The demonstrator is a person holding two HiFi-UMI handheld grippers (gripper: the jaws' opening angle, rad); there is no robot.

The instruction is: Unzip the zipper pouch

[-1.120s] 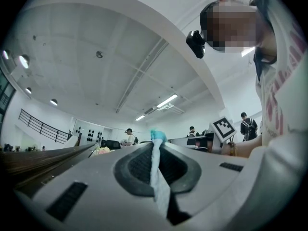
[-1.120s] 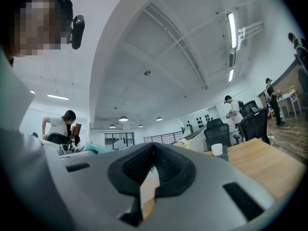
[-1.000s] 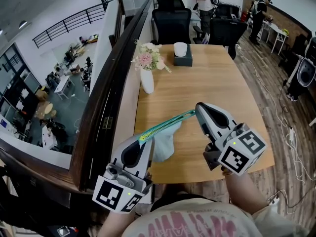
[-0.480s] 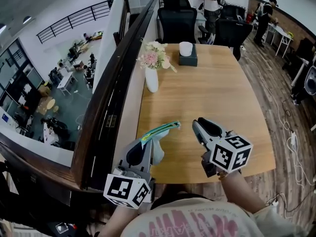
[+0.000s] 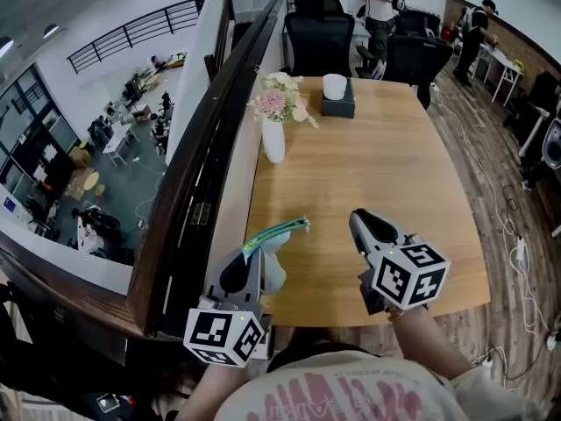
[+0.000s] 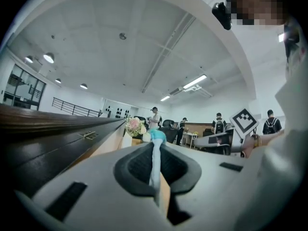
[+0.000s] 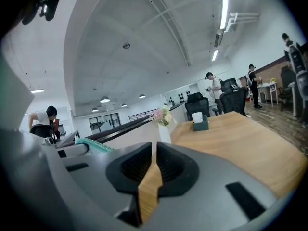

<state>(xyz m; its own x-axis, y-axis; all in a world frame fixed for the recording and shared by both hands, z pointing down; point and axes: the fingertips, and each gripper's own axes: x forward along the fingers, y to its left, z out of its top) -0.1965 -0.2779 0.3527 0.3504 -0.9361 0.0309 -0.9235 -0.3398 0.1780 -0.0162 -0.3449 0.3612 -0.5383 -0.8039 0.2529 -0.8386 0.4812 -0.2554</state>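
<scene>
The zipper pouch (image 5: 275,233) is light blue with a teal zipper. It hangs from my left gripper (image 5: 252,251) near the table's front left corner. That gripper is shut on the pouch's near end, and in the left gripper view blue fabric (image 6: 155,154) is pinched between the pads of the left gripper (image 6: 156,146). The zipper's far end sticks out free to the right. My right gripper (image 5: 358,217) is off to the right, apart from the pouch. Its jaws have just been closing to a narrow gap with nothing between them. The right gripper view shows bare wood through the right gripper (image 7: 155,150) and the zipper (image 7: 94,145) at left.
The wooden table (image 5: 377,147) carries a white vase of flowers (image 5: 273,137) at its left edge and a dark tissue box (image 5: 338,103) at the far end. A dark rail (image 5: 202,174) runs along the left. Office chairs (image 5: 320,42) and people stand beyond.
My right gripper has let go of the zipper's end and sunk toward the table. My left gripper has come down with the pouch, whose zipper end now points free.
</scene>
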